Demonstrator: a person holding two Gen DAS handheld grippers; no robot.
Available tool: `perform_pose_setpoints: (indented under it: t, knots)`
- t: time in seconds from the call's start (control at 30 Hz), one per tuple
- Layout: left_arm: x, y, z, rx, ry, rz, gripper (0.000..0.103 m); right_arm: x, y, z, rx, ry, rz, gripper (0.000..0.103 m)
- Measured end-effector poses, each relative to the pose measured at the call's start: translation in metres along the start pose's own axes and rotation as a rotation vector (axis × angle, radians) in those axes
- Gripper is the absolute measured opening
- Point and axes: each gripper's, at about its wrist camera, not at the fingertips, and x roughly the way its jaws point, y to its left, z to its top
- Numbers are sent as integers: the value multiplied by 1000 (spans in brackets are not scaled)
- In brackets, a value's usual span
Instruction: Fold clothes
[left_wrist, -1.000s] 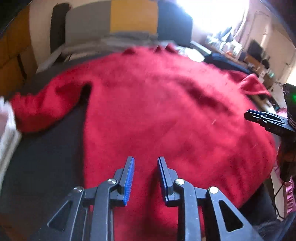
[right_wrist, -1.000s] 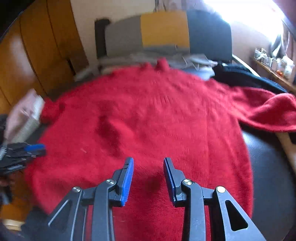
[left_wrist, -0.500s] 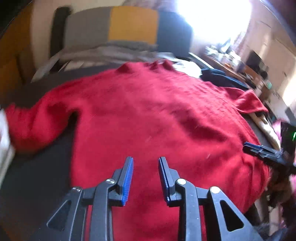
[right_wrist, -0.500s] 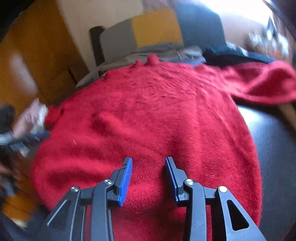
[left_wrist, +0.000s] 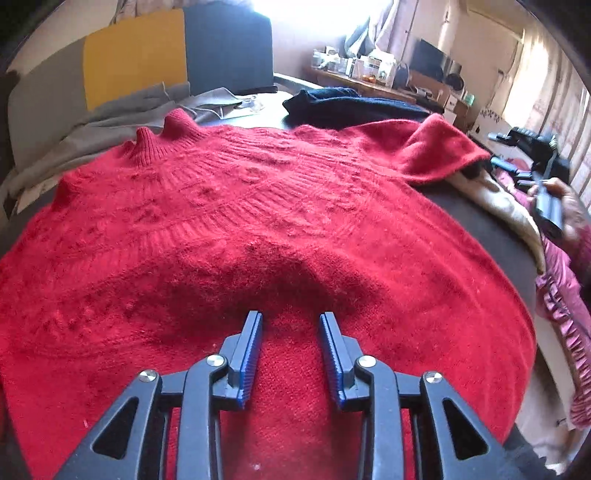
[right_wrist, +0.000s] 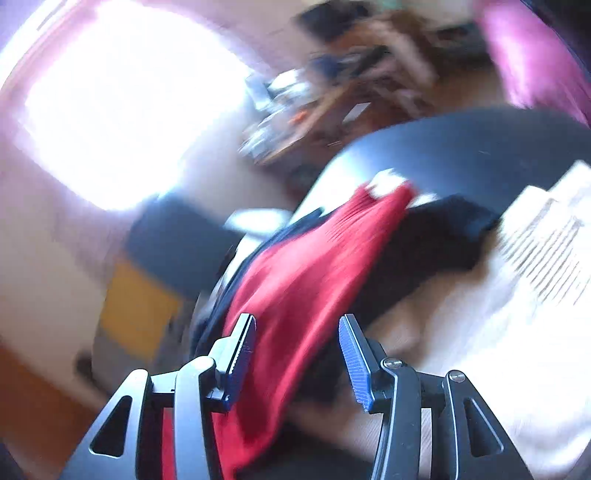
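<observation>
A fuzzy red sweater (left_wrist: 258, 229) lies spread flat over the dark table (left_wrist: 491, 236), collar far. The left gripper (left_wrist: 291, 321) hovers over its hem, jaws apart, empty. The right gripper (right_wrist: 297, 325) gapes wide in blur over a sleeve. Navy clothes (left_wrist: 343, 105) sit at the far edge.

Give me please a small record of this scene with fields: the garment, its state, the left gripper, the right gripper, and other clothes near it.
garment: red sweater, fuzzy knit, collar on the far side
state: spread flat, not yet folded; one sleeve lies out to the right
left gripper: left gripper open, over the near part of the sweater, holding nothing
right gripper: right gripper open, with the red sleeve in front of it; view much blurred
other clothes: grey garment behind the collar; dark navy garment at far right
</observation>
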Motion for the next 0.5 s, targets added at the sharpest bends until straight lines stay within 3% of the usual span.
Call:
perform_pose_setpoints:
  t: [0.1,0.13,0.17,0.3,0.5]
  knots:
    - [0,8,0,-56,-1,-47,32,21,-16,13,73,-23,-23,49]
    - [0,10,-1,-66,-1,-56,32,27,-17,14,74,-27,-34,38]
    - [1,10,-1,-68,-1,-57,32,29,-14,15,53,-33,-52,8]
    - [2,4,-1,-40,-5,-34,33,28,9,13,-69,-33,-99,6]
    - [-2,10,4,-85,8,-56,34,14,82,-18,-334,63,63,6]
